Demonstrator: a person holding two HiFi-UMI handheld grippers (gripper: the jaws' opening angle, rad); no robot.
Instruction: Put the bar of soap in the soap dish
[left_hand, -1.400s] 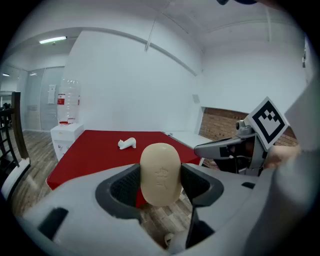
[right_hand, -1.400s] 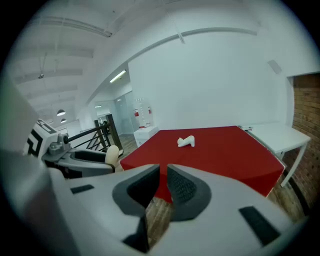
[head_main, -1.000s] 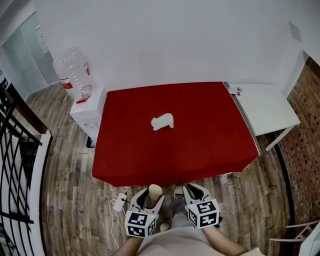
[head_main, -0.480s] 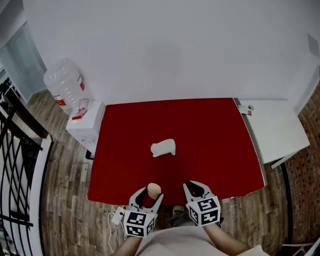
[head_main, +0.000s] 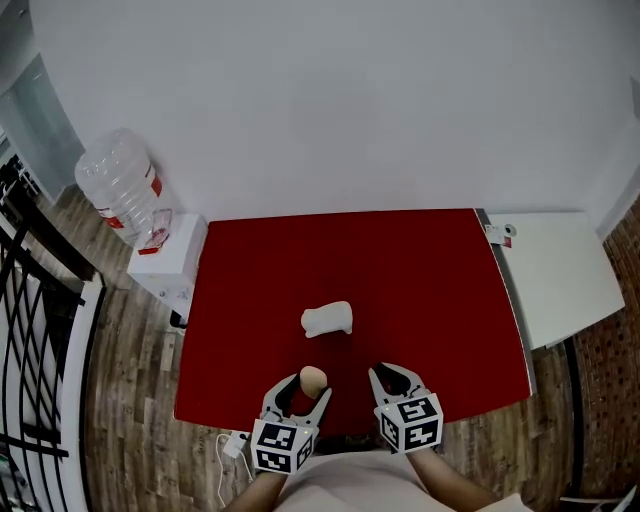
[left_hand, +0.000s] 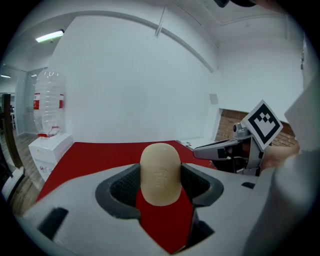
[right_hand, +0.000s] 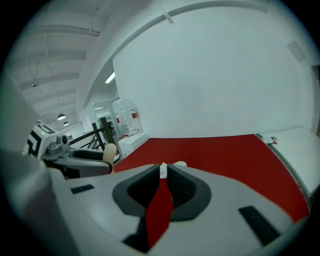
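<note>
Two hand-held grippers are held over the near edge of the red bench (head_main: 440, 290). The bar of soap (left_hand: 160, 172) is clamped between the jaws of the left hand-held gripper (head_main: 300, 388), its long axis running along them and its rounded end pointing forward. The soap dish (head_main: 327, 319) is seen just ahead of this gripper and slightly to its right, lying crosswise. The right hand-held gripper (head_main: 395, 378) is carried beside it, slightly farther from the dish, its jaws nearly together and empty.

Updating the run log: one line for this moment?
left gripper: shut on soap bar | right gripper: shut, empty | soap dish: on red table
</note>
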